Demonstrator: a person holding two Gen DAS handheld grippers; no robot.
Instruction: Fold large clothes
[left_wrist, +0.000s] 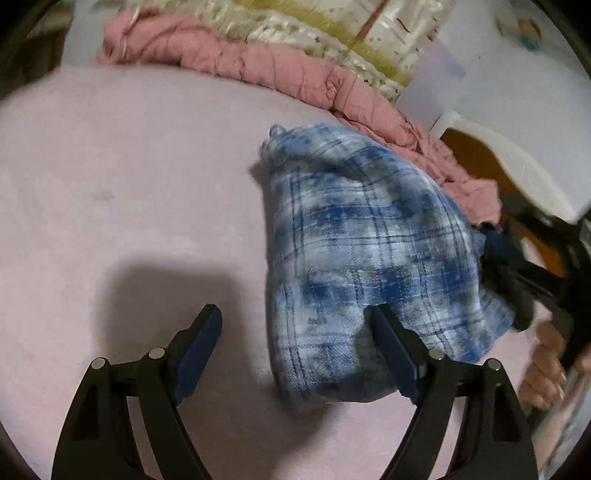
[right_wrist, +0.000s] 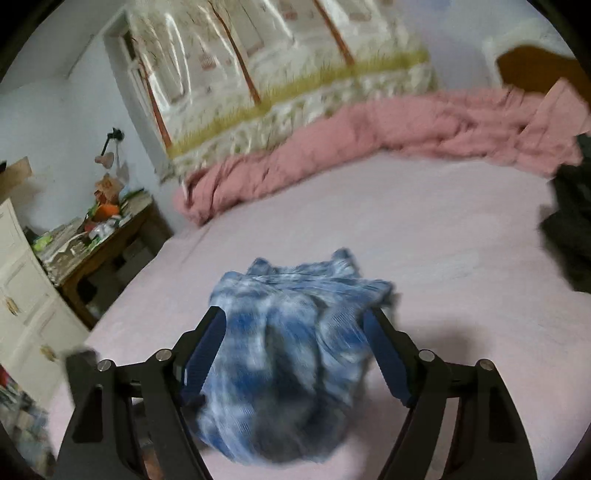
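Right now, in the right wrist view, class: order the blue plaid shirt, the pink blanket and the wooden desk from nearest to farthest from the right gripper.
1. Blue plaid shirt: between the open fingers of the right gripper.
2. Wooden desk: off the bed, far left.
3. Pink blanket: along the bed's far edge.
Desk and blanket are nearly too close to call.
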